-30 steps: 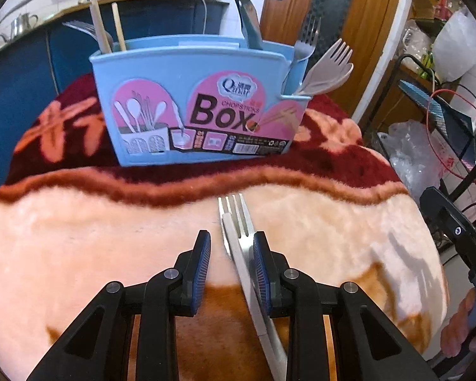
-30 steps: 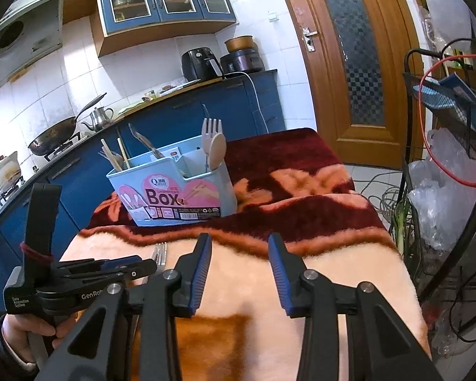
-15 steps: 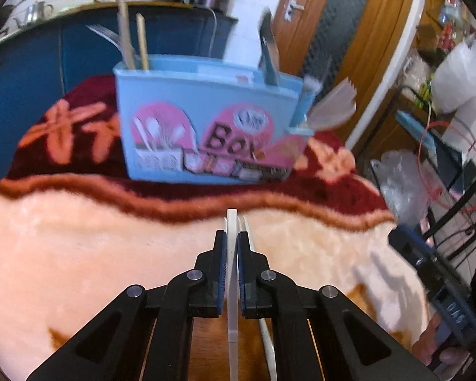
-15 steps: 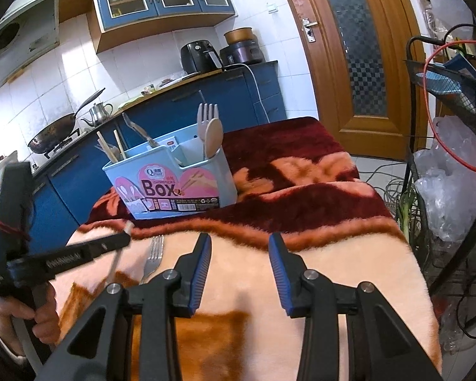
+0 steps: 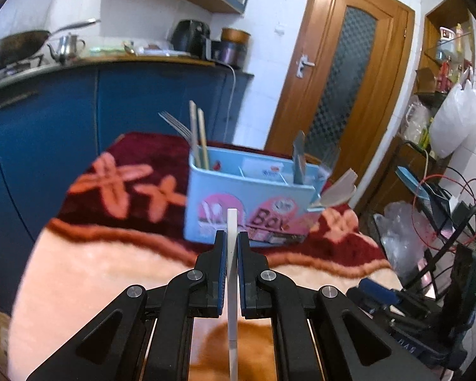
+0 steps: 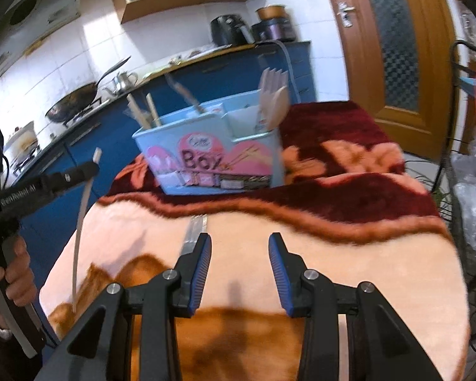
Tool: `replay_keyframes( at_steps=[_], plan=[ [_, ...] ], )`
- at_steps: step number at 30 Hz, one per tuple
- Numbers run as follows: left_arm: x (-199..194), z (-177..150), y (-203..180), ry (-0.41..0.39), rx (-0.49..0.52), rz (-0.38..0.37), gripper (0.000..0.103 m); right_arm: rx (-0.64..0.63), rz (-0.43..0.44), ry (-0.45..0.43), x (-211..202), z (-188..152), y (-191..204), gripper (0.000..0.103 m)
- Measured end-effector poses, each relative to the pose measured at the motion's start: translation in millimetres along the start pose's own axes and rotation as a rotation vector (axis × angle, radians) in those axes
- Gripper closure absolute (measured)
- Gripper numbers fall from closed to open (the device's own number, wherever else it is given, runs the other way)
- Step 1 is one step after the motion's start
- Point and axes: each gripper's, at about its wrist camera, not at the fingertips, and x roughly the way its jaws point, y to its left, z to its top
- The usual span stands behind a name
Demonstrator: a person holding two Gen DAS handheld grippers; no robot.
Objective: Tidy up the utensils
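The left gripper [image 5: 231,247] is clamped tight on a slim white utensil [image 5: 232,273], seen edge-on from the left wrist camera, its upper end poking just past the fingertips and its long shaft hanging below. From the right wrist view the same utensil [image 6: 81,219] curves down from the left gripper [image 6: 90,169], clear of the plush blanket [image 6: 349,254] on the table; which kind of utensil it is cannot be told.

The light-blue "Box" utensil holder [image 5: 250,203] stands upright on the dark-red band of the blanket toward the far edge. Its compartments hold wooden chopsticks [image 5: 198,133], a metal fork [image 5: 174,125] and a pale spoon and fork at its right end [image 6: 274,101].

The right gripper [image 6: 239,254] hovers over the peach part of the blanket, jaws wide apart and holding nothing. A metal fork [image 6: 195,231] lies flat on the blanket just beyond its left finger, tines toward the holder.
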Motion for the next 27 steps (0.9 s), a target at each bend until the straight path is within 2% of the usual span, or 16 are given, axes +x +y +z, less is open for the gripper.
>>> replay_keyframes(
  at_steps=[10, 16, 22, 27],
  plan=[
    [-17, 1, 29, -0.06, -0.014, 0.043, 0.097, -0.064, 0.042, 0.135, 46, 10, 29, 0.062],
    [-21, -2, 44, -0.086, -0.03, 0.063, 0.097, -0.102, 0.027, 0.189, 71, 18, 41, 0.062],
    [-21, -4, 55, -0.093, -0.053, 0.054, 0.097, -0.138, 0.0, 0.215, 88, 21, 47, 0.062],
    [-16, -6, 55, -0.086, -0.059, 0.042, 0.097, -0.12, 0.039, 0.216, 94, 24, 42, 0.061]
  ],
)
